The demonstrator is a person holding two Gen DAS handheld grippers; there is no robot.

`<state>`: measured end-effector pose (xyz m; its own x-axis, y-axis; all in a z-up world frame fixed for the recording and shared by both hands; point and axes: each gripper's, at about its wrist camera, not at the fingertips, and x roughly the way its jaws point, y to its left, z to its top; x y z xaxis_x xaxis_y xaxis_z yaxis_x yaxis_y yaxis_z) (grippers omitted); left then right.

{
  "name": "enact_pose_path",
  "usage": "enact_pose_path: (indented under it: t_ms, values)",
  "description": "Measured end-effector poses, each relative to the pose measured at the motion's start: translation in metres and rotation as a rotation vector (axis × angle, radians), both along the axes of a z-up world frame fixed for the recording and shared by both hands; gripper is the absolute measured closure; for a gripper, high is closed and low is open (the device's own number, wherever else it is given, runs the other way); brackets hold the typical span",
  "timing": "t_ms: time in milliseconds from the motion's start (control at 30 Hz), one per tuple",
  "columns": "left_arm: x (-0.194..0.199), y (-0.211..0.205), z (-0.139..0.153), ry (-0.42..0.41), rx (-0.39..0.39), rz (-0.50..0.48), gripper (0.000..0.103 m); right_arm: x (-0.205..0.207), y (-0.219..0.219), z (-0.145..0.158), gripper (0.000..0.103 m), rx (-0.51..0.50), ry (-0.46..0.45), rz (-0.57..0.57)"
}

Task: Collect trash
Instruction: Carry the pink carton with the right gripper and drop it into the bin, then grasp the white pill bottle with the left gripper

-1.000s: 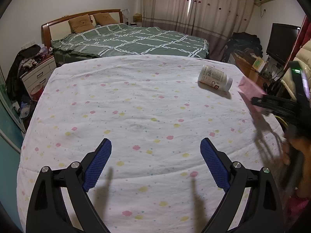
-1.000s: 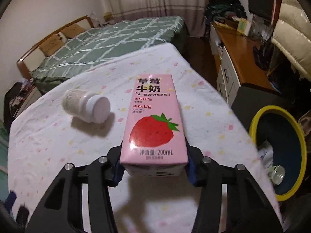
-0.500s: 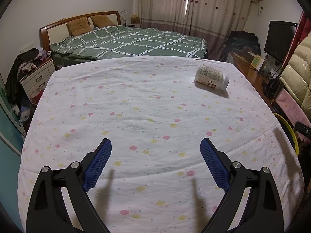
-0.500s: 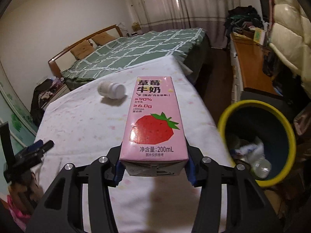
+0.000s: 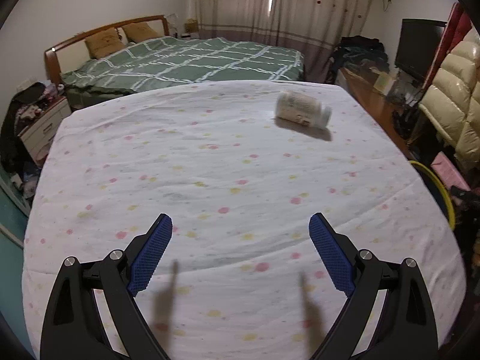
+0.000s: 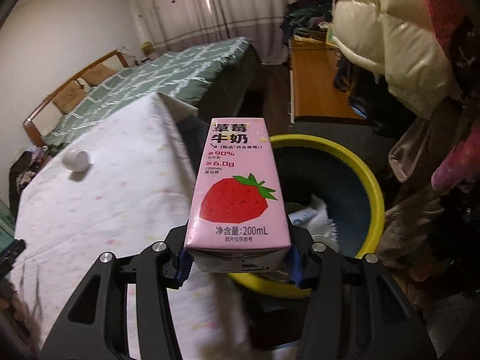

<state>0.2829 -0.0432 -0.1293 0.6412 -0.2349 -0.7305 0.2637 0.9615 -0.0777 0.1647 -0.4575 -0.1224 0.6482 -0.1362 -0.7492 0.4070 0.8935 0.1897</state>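
Swinging off the bed over the past second, our right tongs [image 6: 238, 265] now look down at the bin [image 6: 376, 192], whose yellow rim sits just beyond and to the right of the fingers, where a second ago it lay far off to the side. They are clenched on the milk carton [image 6: 237, 186], which stands upright between the blue pads [image 6: 183, 262] with its far end over the near rim. To do this step well, we judge we should carry the carton a little further ahead until it is wholly above the dark opening, then release, so it cannot catch the rim or drop beside it. From the left view, our left tongs [image 5: 240, 252] hang released and empty above the spotted sheet [image 5: 210, 165]; the white bottle [image 5: 303, 112] lies on its side well ahead and to the right, nearer than before.
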Motion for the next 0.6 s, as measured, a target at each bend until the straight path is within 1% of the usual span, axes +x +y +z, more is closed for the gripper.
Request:
enact_pose_path:
  t_ms: [267,300,333,367,600]
  values:
    - [0.009,-0.026,0.015,0.011,0.026,-0.07,0.012,0.016,-0.031,-0.027,0.054,0.008,0.058,-0.051]
    - [0.013,-0.031,0.016,0.014,0.031,-0.08,0.012,0.017,-0.035,-0.03,0.051,0.019,0.065,-0.056]
    - [0.016,-0.036,0.017,0.016,0.033,-0.087,0.012,0.018,-0.039,-0.033,0.045,0.036,0.068,-0.067]
    - [0.018,-0.04,0.018,0.017,0.035,-0.094,0.012,0.017,-0.041,-0.033,0.042,0.044,0.065,-0.075]
    - [0.045,-0.08,0.015,0.017,0.081,-0.156,0.012,0.021,-0.044,-0.032,0.039,0.067,0.044,-0.056]
